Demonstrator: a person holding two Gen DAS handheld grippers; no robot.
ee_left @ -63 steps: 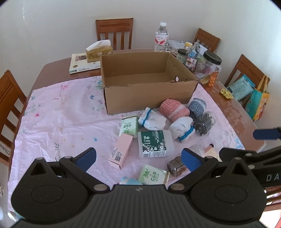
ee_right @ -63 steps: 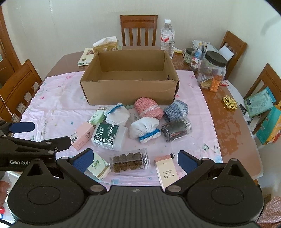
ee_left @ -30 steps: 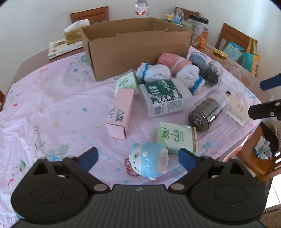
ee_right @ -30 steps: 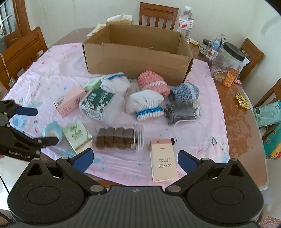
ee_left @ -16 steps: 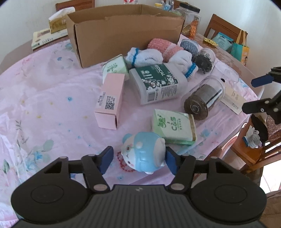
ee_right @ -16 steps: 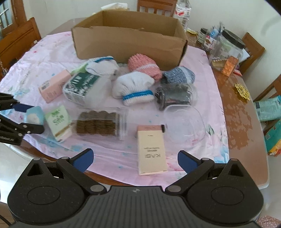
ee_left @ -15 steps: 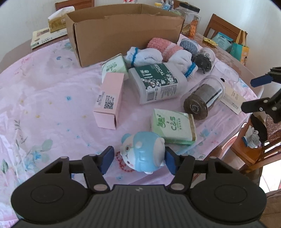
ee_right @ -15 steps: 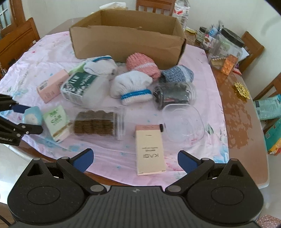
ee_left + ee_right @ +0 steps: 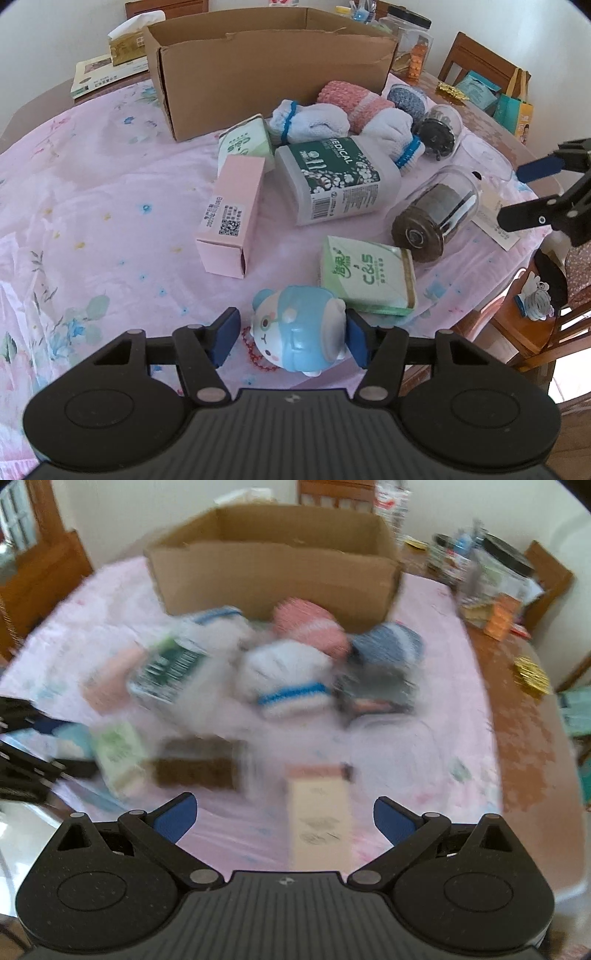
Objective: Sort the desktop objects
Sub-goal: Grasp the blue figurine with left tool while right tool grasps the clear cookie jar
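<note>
A light blue bear toy (image 9: 299, 328) with a red bead cord lies on the pink cloth at the near edge, and my left gripper (image 9: 291, 339) is shut on it. Beyond it lie a green tissue pack (image 9: 365, 277), a pink box (image 9: 232, 214), a green-labelled medical bottle (image 9: 336, 177), a jar of dark contents (image 9: 436, 214) and several rolled socks (image 9: 310, 120). The open cardboard box (image 9: 266, 74) stands behind them. My right gripper (image 9: 284, 819) is open above a cream box (image 9: 319, 823); that view is blurred by motion.
A tissue box (image 9: 127, 44) and a book (image 9: 99, 74) sit behind the carton on the left. Jars and bottles (image 9: 410, 33) crowd the back right corner. Wooden chairs (image 9: 480, 66) ring the table. The table's near right edge (image 9: 491, 306) drops to a chair seat.
My left gripper dropped toward the near edge and its fingers narrowed onto the blue bear toy. My right gripper moved lower and closer over the cream box and is still moving.
</note>
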